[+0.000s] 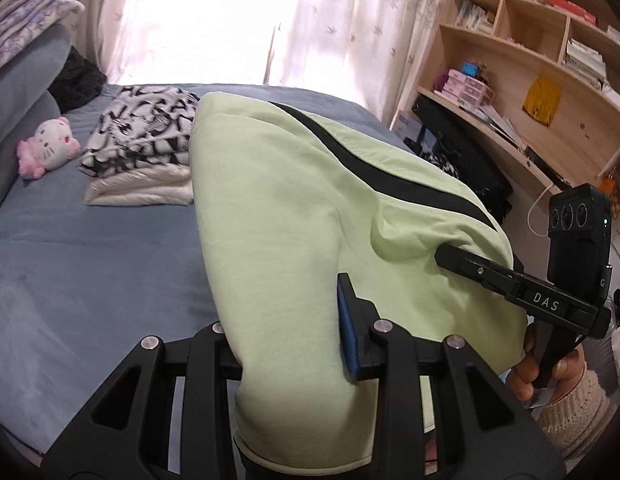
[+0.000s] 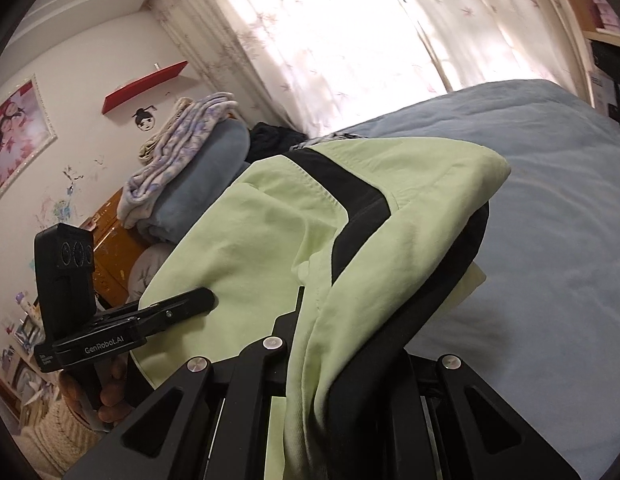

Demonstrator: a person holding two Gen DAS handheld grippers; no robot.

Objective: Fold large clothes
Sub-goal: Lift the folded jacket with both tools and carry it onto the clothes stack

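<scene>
A light green garment with a black stripe (image 1: 277,216) hangs between both grippers above the blue bed (image 1: 89,264). My left gripper (image 1: 293,344) is shut on one lower edge of it; the cloth drapes over its left finger and hides it. My right gripper (image 1: 446,258) comes in from the right and is shut on the other edge. In the right wrist view the garment (image 2: 269,240) covers my right gripper (image 2: 322,340), and the left gripper (image 2: 205,300) pinches the cloth at the left.
A folded black-and-white garment on white cloth (image 1: 141,148) and a pink-and-white plush toy (image 1: 49,146) lie on the bed's far side. Pillows and folded blankets (image 2: 189,176) are stacked at the head. A wooden bookshelf (image 1: 530,72) stands to the right. Curtains (image 1: 269,20) hang behind.
</scene>
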